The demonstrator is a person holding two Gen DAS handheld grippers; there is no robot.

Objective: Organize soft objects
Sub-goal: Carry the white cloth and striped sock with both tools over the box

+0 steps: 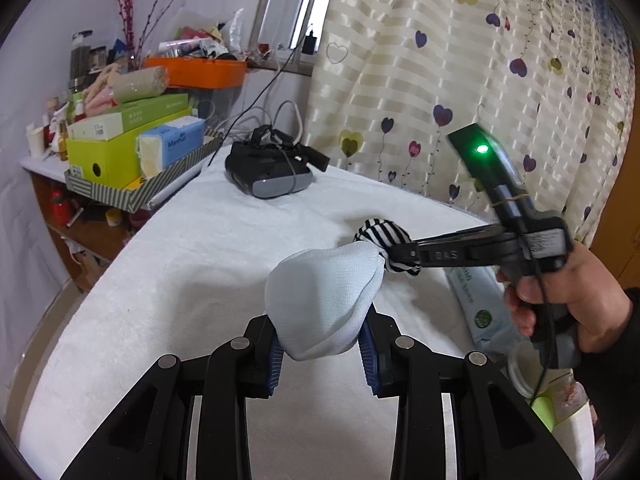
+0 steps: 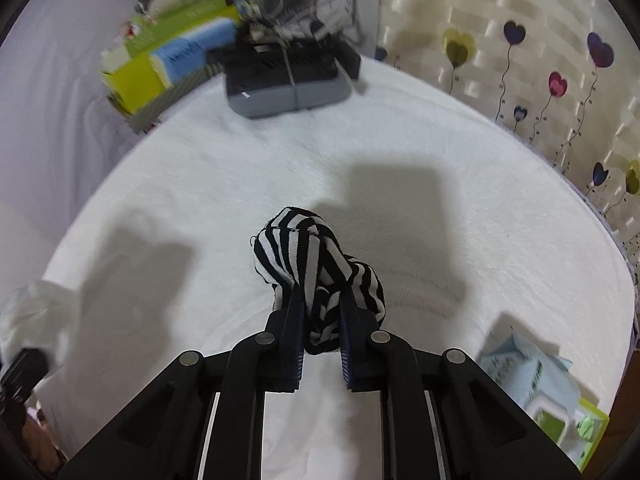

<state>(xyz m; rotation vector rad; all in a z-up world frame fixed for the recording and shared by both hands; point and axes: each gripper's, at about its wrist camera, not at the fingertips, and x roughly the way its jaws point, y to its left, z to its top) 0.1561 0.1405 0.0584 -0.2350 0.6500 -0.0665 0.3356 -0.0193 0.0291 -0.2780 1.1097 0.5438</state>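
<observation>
Striped sock (image 2: 316, 276), bunched above the white bed cover (image 2: 400, 152), is clenched in the right gripper (image 2: 322, 336); its lower part is hidden. Left gripper (image 1: 322, 344) grips a pale blue sock (image 1: 324, 300). Boxes fill a striped tray (image 1: 132, 196).

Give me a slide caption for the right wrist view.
Right gripper pinches a black-and-white striped sock above the white table cover.

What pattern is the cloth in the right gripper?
Black and white stripes on the cloth; clearest in the right wrist view.
</observation>
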